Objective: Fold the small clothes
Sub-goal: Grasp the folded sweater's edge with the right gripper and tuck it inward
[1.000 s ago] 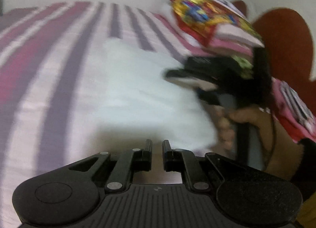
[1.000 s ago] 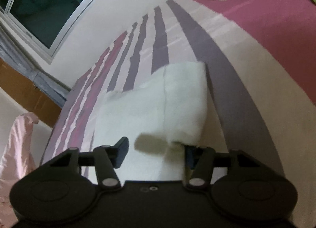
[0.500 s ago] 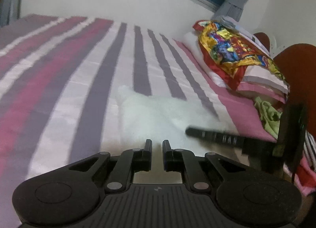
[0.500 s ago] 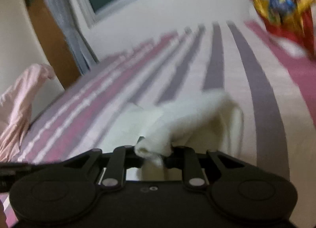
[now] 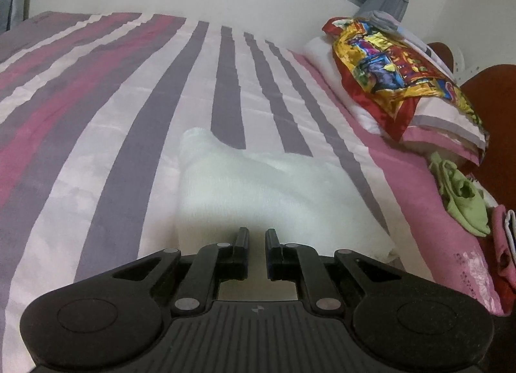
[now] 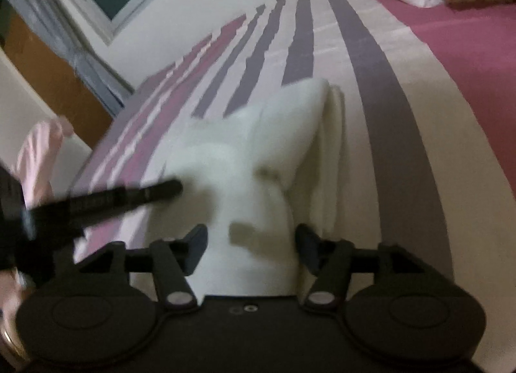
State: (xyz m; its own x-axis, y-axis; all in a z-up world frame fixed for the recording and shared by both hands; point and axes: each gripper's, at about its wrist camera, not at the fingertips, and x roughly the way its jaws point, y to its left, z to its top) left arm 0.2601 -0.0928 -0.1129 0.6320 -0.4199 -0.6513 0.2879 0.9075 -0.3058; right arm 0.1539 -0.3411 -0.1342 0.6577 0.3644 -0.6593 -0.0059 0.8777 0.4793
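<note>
Softly piled, the white fluffy knitted garment [image 5: 258,192] lies partly folded on the bed's quilted cover [image 5: 106,134] of purple, magenta and pale stripes. It sits straight ahead of the left tongs [image 5: 257,235], which are pressed almost together with nothing between them. Seen from the right side, the garment [image 6: 267,160] has one layer doubled over, its far corner raised, and its near edge runs in between the right tongs [image 6: 251,237]; these have just been opening and stand spread, their pads not pressing the cloth. Left of them the left tongs [image 6: 154,194] show blurred. A glossy multicoloured satin pillow [image 5: 390,60] lies far right, beyond a crumpled green cloth [image 5: 461,195].
</note>
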